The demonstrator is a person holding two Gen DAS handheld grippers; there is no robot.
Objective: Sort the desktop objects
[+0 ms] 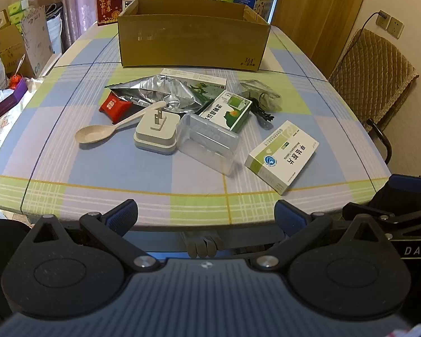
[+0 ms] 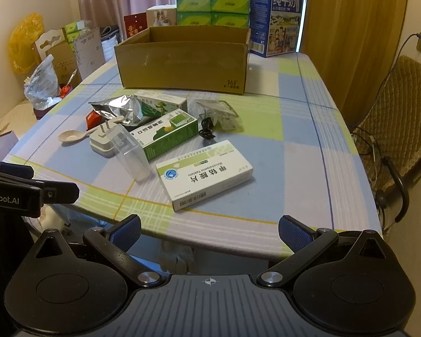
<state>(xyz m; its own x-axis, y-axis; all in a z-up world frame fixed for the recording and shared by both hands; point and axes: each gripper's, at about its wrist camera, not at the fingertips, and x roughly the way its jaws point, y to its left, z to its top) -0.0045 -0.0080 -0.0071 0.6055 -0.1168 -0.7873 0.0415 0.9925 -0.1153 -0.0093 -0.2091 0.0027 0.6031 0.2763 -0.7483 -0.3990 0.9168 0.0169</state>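
A: Holding at the near table edge, both grippers were off the pile. Left gripper (image 1: 206,214) jaws were spread wide, nothing between them; right gripper (image 2: 209,231) the same, released and empty.

B: Where was the stuff relative to the jaws?

A: All ahead of them. White tablet box (image 2: 204,174) lay flat just ahead of the right jaws, nearest item. Clear plastic case (image 1: 209,143) was straight ahead of the left jaws, with the white plug adapter (image 1: 156,134) touching its left side, prongs up. Pale spoon (image 1: 112,127) was ahead-left, its handle resting on the adapter. Open cardboard box (image 1: 192,40) sat far ahead beyond the pile; I assumed it was the drop target.

B: Risks?

A: My read: the clear case was smooth, hard and thin-walled, so it could squirt out under a pinch. The crumpled foil pouch (image 1: 157,91) overlapped the green carton (image 1: 227,111) and the red packet (image 1: 115,107); pulling one could drag the others. The black cable (image 2: 207,129) spilling from its limp clear bag could snag. The flat tablet box needed an edge grip, else the pads would skid on the glossy card.
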